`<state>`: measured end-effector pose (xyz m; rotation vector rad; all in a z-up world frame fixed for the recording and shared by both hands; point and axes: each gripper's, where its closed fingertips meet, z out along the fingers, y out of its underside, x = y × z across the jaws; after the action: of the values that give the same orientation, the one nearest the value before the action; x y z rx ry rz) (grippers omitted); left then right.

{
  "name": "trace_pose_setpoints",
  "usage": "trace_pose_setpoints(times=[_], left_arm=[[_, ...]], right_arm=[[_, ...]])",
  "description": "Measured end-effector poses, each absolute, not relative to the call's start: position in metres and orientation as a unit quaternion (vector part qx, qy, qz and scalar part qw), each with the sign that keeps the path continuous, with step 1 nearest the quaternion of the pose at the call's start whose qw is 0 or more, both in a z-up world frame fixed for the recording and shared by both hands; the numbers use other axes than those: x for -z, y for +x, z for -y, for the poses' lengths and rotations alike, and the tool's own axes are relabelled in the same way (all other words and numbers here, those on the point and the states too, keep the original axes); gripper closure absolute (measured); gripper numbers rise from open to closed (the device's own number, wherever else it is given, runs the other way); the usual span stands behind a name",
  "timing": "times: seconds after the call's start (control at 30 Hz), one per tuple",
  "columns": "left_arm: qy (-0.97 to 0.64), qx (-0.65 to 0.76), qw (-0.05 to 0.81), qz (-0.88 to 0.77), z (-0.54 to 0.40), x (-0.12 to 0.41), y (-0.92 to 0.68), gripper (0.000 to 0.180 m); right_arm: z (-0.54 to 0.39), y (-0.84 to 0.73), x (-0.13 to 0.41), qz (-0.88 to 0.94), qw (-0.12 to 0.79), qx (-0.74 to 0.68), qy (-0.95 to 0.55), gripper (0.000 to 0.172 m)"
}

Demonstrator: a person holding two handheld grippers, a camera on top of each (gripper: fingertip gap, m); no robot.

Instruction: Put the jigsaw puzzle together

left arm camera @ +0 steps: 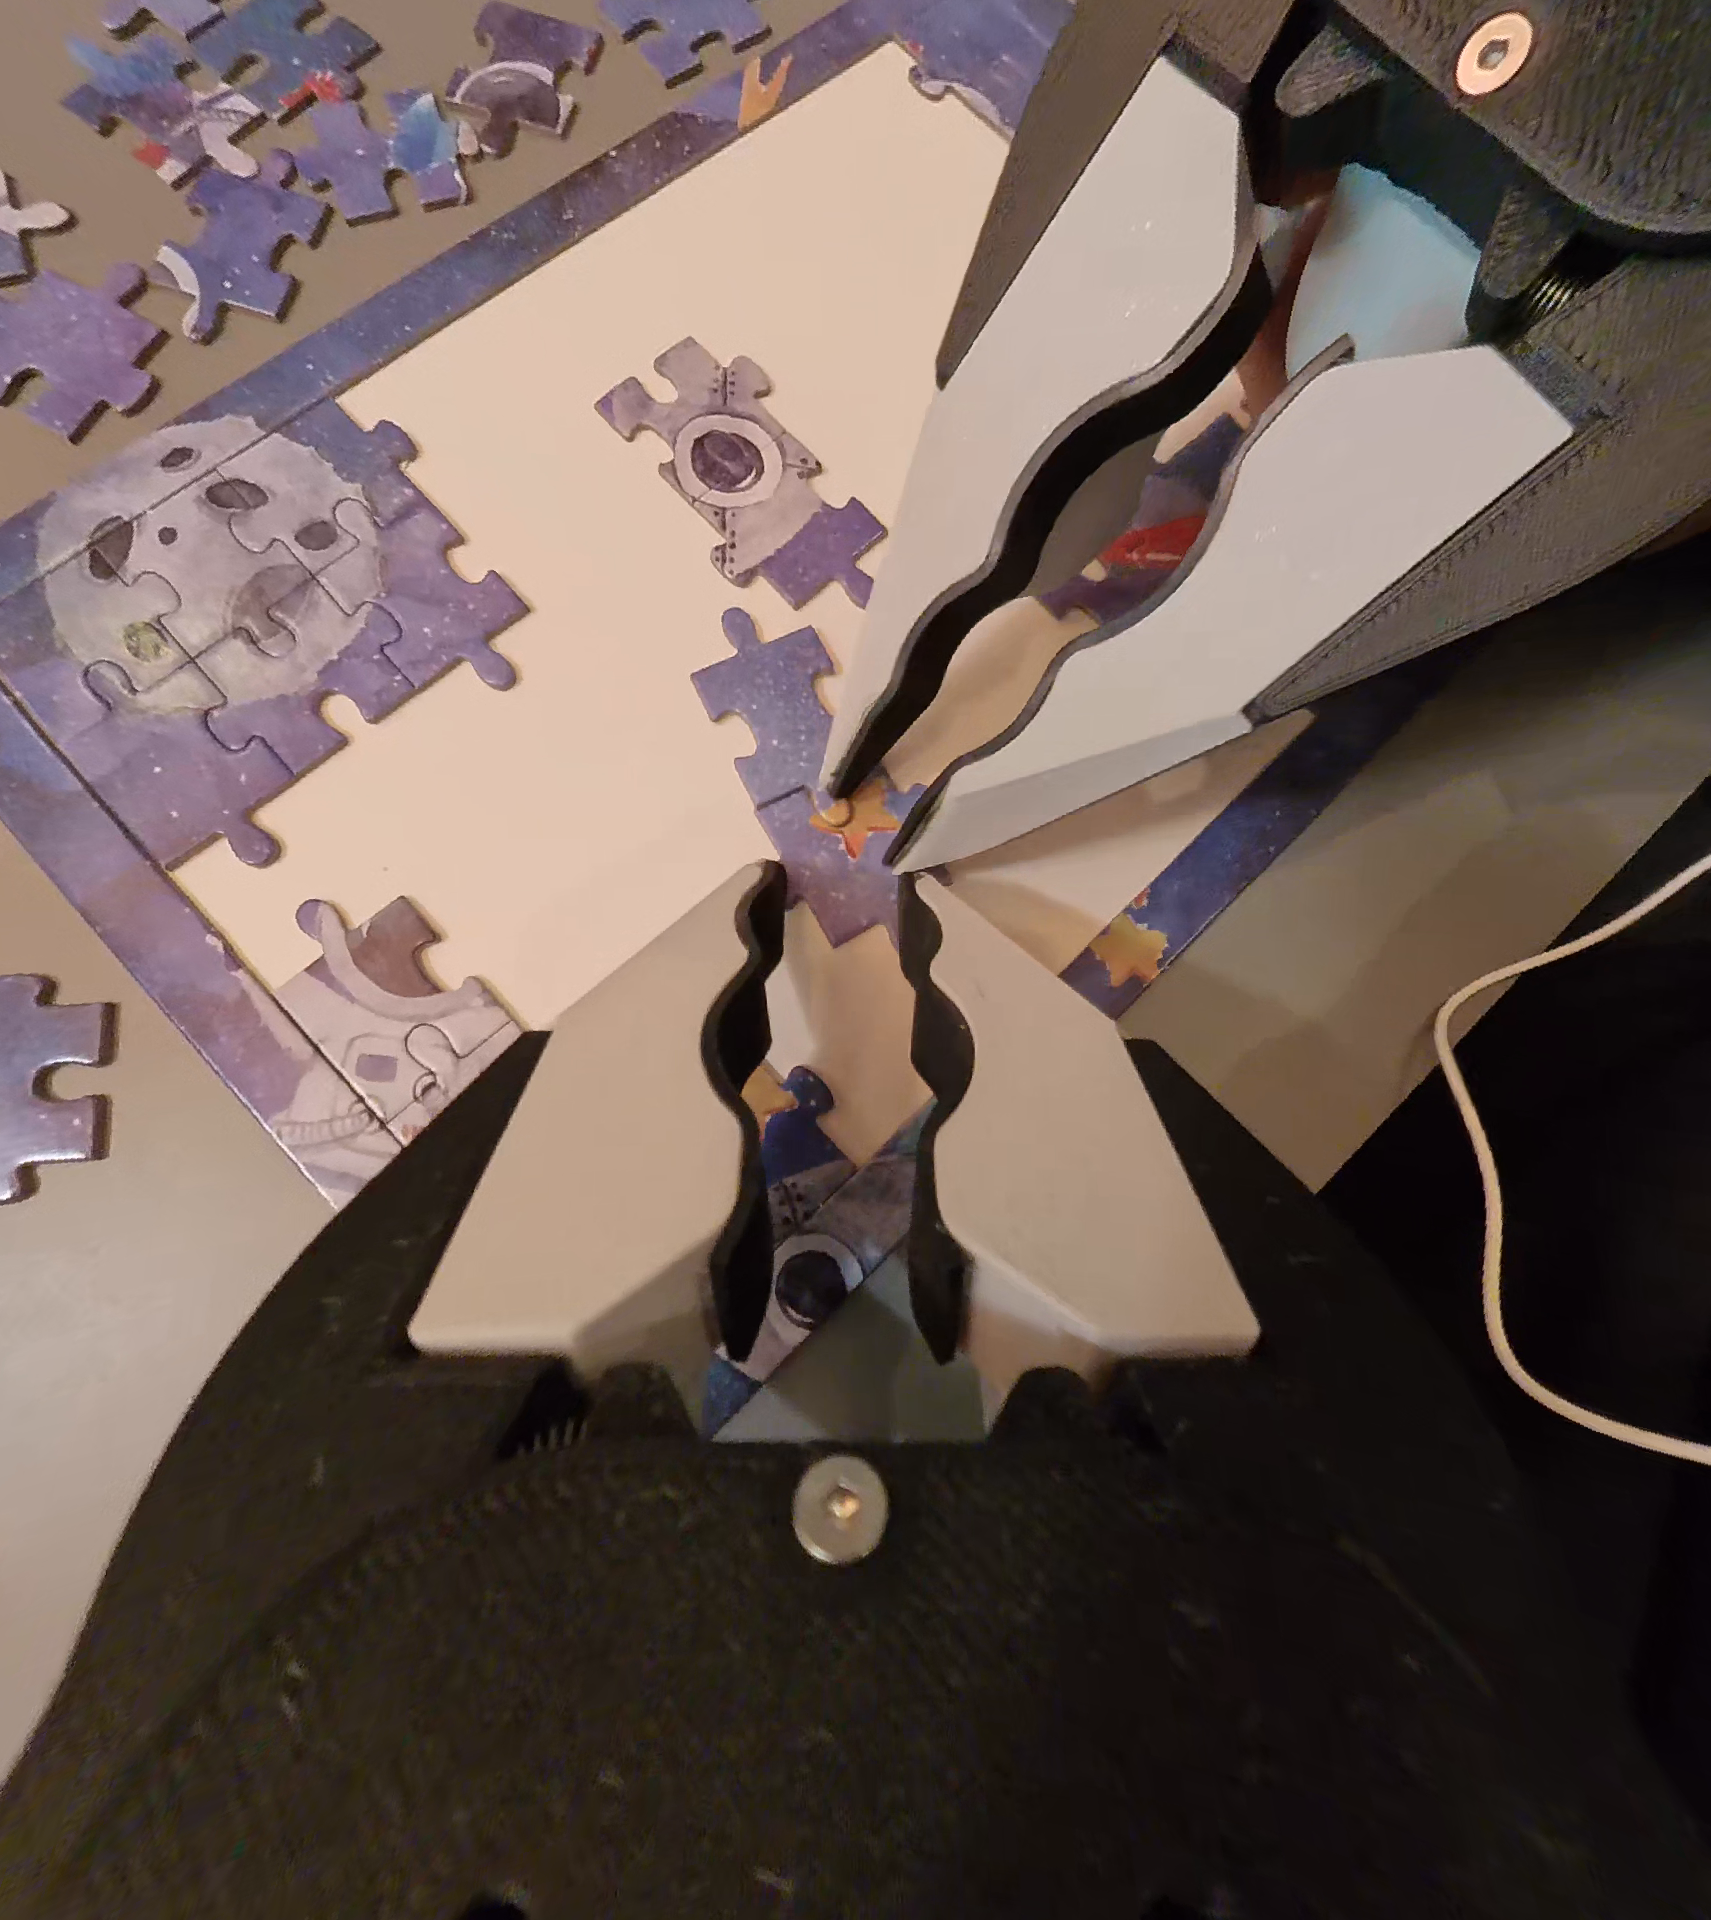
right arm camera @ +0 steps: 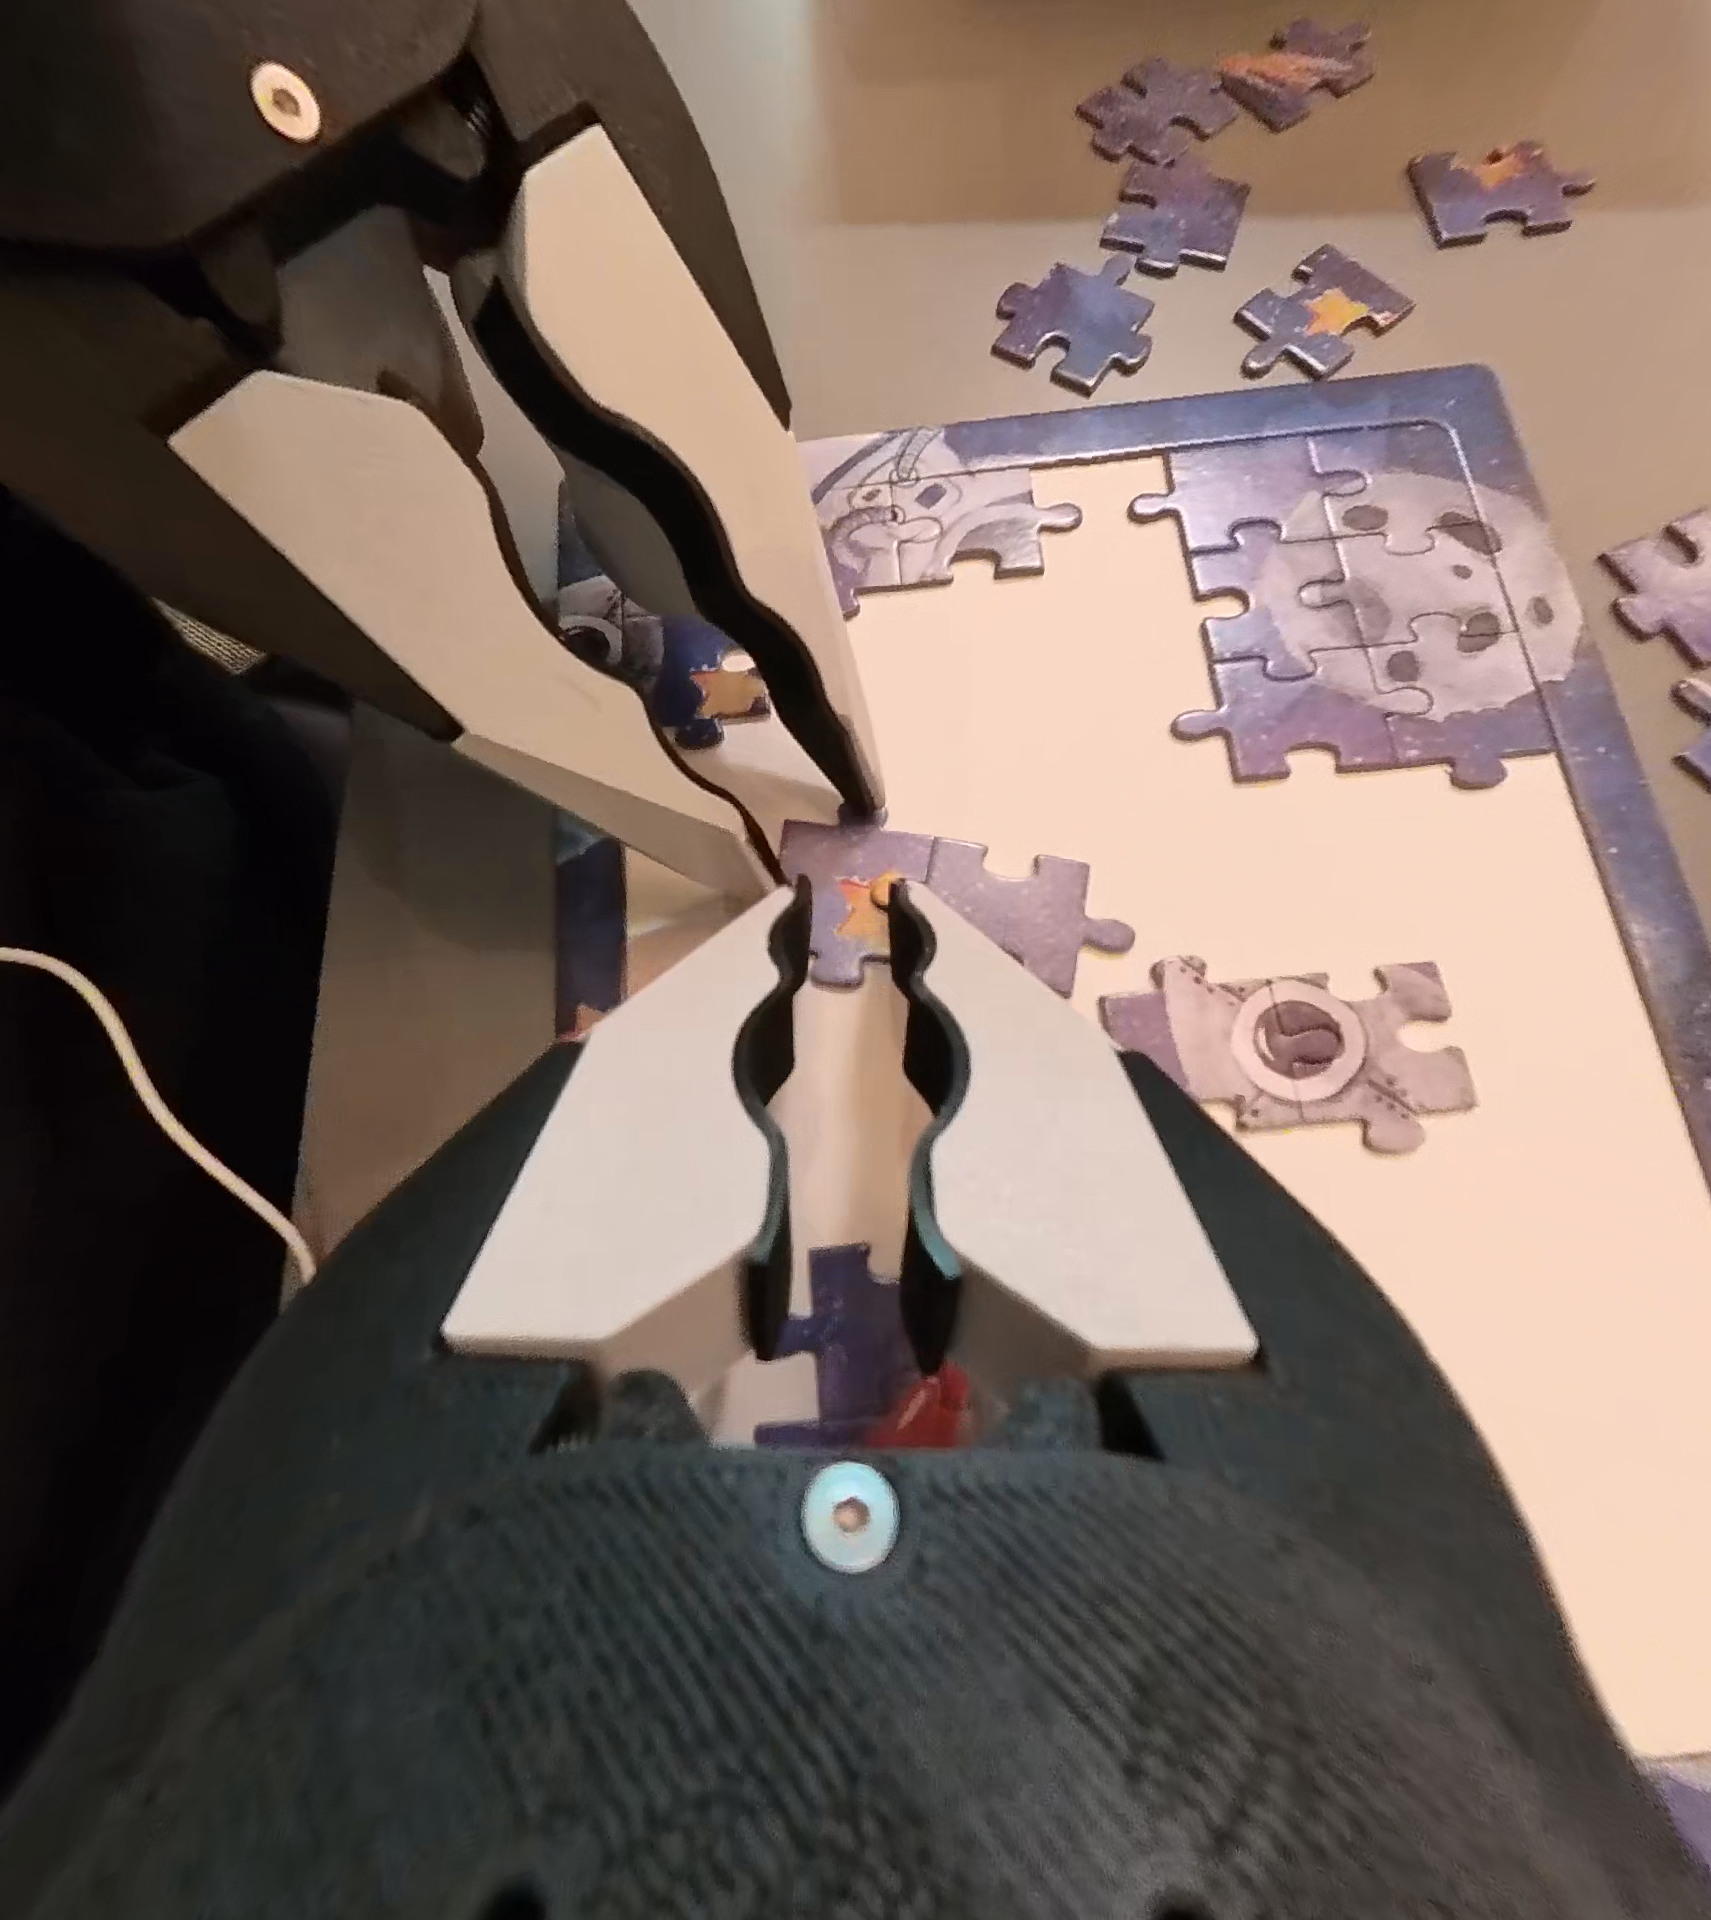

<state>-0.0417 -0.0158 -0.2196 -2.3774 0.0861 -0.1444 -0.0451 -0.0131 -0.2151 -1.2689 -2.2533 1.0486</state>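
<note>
Your left gripper (left arm camera: 843, 878) fingers narrow, straddling purple cardboard puzzle piece with orange star (left arm camera: 856, 831) flat on cream puzzle tray (left arm camera: 560, 748). Right gripper (right arm camera: 846, 891) fingers narrow too, tips resting on same piece, not pinching.

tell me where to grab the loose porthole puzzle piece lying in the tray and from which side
The porthole piece lies flat on the cream tray floor, apart from the other pieces, so only its thin edges offer a hold. Probably come from straight above, jaws straddling its narrower width, on straight edge stretches rather than tabs. Tipping one edge up first may help.
</note>
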Motion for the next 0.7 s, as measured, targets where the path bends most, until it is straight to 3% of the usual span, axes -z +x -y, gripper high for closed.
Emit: trace_pose_setpoints(times=[0.7], left_arm=[[-0.927,0.059,0.370,-0.032,0.016,0.219,-0.042,0.161]], right_arm=[[0.012,-0.046,0.205,0.791,0.170,-0.386,-0.443,0.154]])
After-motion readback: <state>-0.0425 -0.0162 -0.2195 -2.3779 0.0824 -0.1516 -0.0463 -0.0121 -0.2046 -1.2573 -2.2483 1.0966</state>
